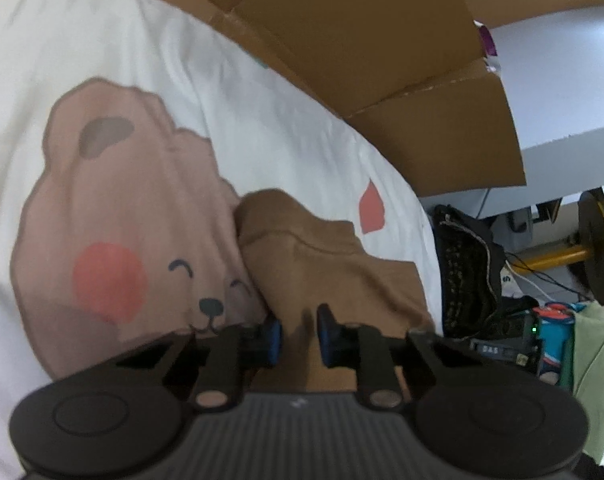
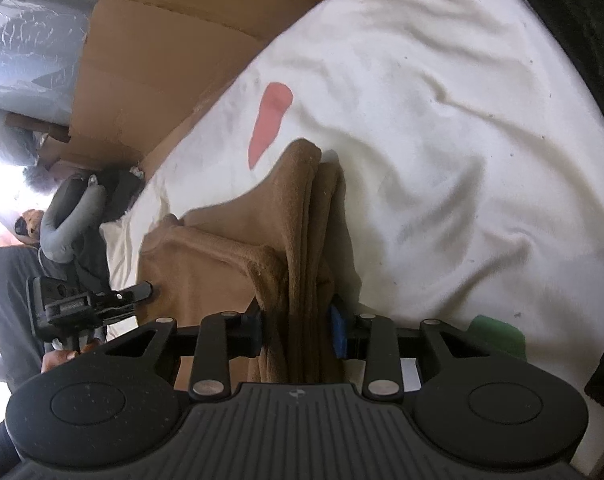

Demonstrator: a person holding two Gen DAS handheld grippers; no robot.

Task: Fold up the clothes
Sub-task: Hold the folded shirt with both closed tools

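1. Closest to the right wrist camera, the right tool [image 2: 297, 330] is being held closed on a bunched stack of layers of the brown garment [image 2: 229, 264]; the cloth is filling the whole gap between the black pad and the blue one.

2. In the left wrist view, the left tool [image 1: 298, 334] is being held narrowly parted over the same brown garment [image 1: 326, 264]. Cloth is lying under and between its blue pads, but whether any of it is being pinched cannot be told from this view.

3. The garment is being kept on the bed, partly gathered, with several edges stacked on the right tool's side and a flatter part spreading toward the left tool.

4. Beyond it, the white bedcover [image 2: 442, 128] with the bear print [image 1: 117, 216] is lying rumpled, and flattened cardboard [image 1: 362, 40] is standing behind the bed.

5. Judged risks:
   - The thick stack is being gripped near its edge, so an inner layer could be slipping out if it is pulled sideways, and the fold would come out uneven.
   - The soft, wrinkled bedcover could be getting caught together with the garment and dragged along.
   - If the left tool is not actually gripping, its corner would be left behind when the other side is lifted.
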